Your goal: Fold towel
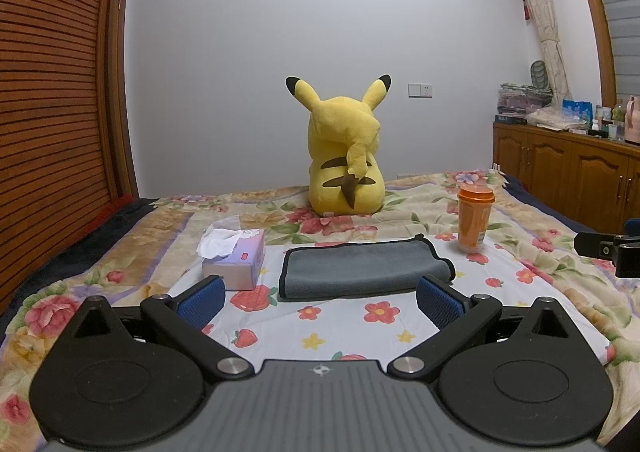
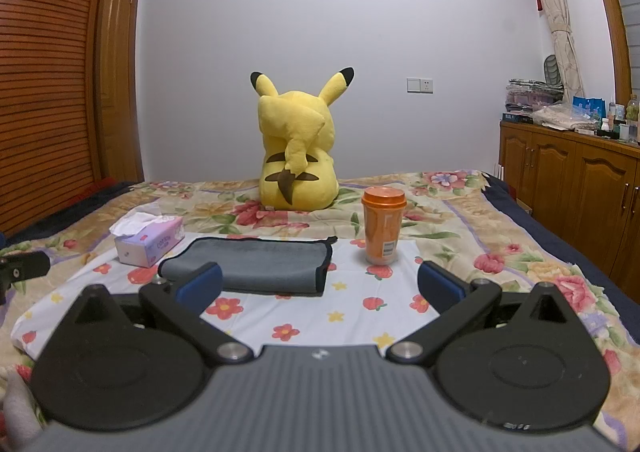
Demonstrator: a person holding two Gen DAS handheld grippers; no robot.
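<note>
Left wrist view: your left gripper (image 1: 320, 302) has its jaws spread wide, holding nothing. Right gripper (image 2: 320, 288) likewise spread and empty. Grey towel (image 1: 362, 272) lies folded flat on the floral bedsheet (image 1: 348, 328), between tissue box (image 1: 236, 262) and orange cup (image 1: 475, 218).

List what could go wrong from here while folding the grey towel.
1. The tall orange lidded cup stands upright just right of the grey black-edged towel; a sweeping right claw could tip it.
2. The purple tissue box sits close to the towel's left edge, so the open left claw may nudge it.
3. The thin white flowered cloth underneath might get pinched along with the towel.
</note>
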